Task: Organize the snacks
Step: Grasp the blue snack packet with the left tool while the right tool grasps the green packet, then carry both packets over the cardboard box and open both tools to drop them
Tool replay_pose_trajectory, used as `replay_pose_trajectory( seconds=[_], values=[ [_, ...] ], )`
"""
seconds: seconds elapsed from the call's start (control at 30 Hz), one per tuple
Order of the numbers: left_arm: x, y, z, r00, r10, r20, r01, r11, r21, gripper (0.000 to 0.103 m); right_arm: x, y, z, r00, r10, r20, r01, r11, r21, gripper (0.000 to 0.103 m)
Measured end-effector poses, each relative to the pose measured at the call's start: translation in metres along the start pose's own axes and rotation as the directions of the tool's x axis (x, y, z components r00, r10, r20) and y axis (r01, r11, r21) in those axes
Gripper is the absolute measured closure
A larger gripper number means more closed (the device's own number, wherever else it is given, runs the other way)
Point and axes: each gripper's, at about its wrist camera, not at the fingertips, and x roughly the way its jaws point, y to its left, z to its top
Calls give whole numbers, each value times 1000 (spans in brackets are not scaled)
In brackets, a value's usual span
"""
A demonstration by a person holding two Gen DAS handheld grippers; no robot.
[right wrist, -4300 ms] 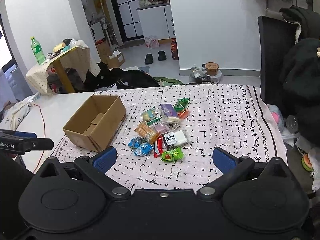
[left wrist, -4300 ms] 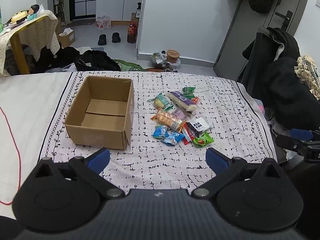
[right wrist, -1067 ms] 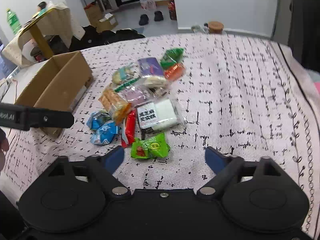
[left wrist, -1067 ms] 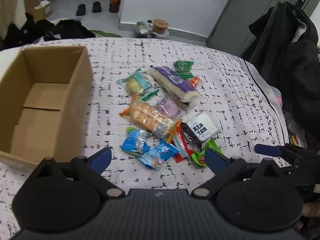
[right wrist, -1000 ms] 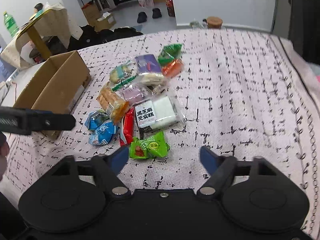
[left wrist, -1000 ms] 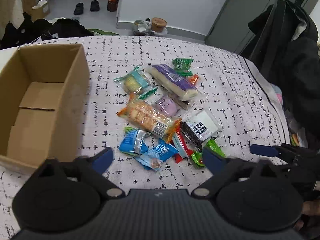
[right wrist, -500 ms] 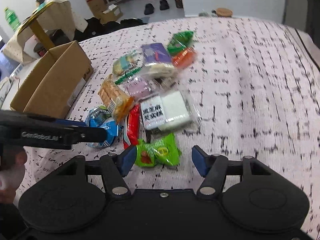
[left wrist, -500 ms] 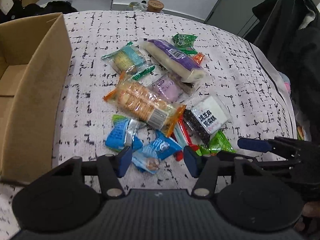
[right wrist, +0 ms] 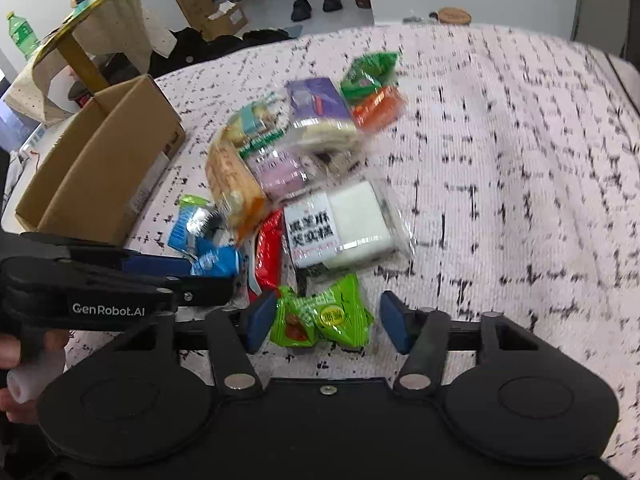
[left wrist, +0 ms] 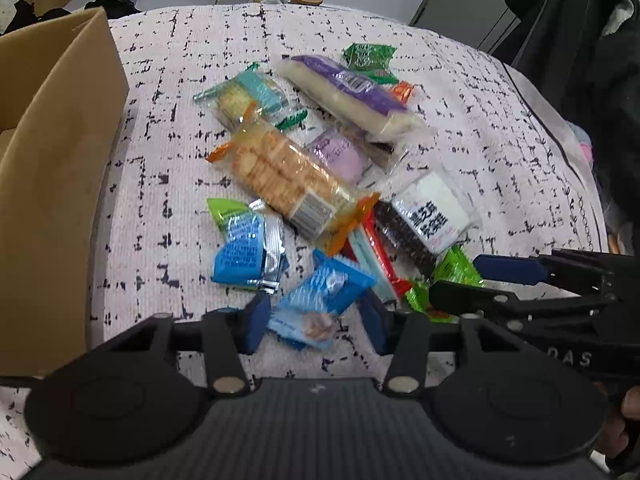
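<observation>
A pile of snack packets lies on the patterned cloth. My left gripper [left wrist: 314,320] is open, its jaws either side of a blue snack packet [left wrist: 320,308], not closed on it. My right gripper [right wrist: 324,320] is open around a green snack packet [right wrist: 324,316]; it also shows in the left wrist view [left wrist: 452,276]. Further back lie an orange cracker pack [left wrist: 284,176], a second blue packet [left wrist: 244,244], a white-labelled pack [right wrist: 340,228], a red stick [right wrist: 268,256] and a purple-labelled roll [left wrist: 352,92]. The open cardboard box [left wrist: 52,160] stands at the left.
The cloth's right edge [left wrist: 560,148] drops off next to dark clothes on a chair [left wrist: 600,60]. Beyond the far edge are shoes and floor clutter [right wrist: 316,4]. A draped side table with a green bottle [right wrist: 22,34] stands at the far left.
Both grippers have moved forward and down to the near edge of the pile. Their jaws have narrowed, the left around the blue packet and the right around the green packet.
</observation>
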Motion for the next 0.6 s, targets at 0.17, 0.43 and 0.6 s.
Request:
replay_pose_trajectory(
  seconds=[0.17, 0.43, 0.6],
  values=[
    [2, 4, -5, 1000, 5, 11, -5, 1000, -20, 71, 2, 2, -6, 1000, 19, -11, -19, 1000, 3, 72],
    [-18, 0, -3, 999, -20, 45, 21, 1000, -19, 73, -22, 13, 2, 998, 62, 34, -61, 998, -20, 78],
    [-39, 2, 1, 996, -24, 84, 27, 999, -33, 73, -38, 17, 12, 994, 70, 82, -66, 997, -40, 78]
  ],
)
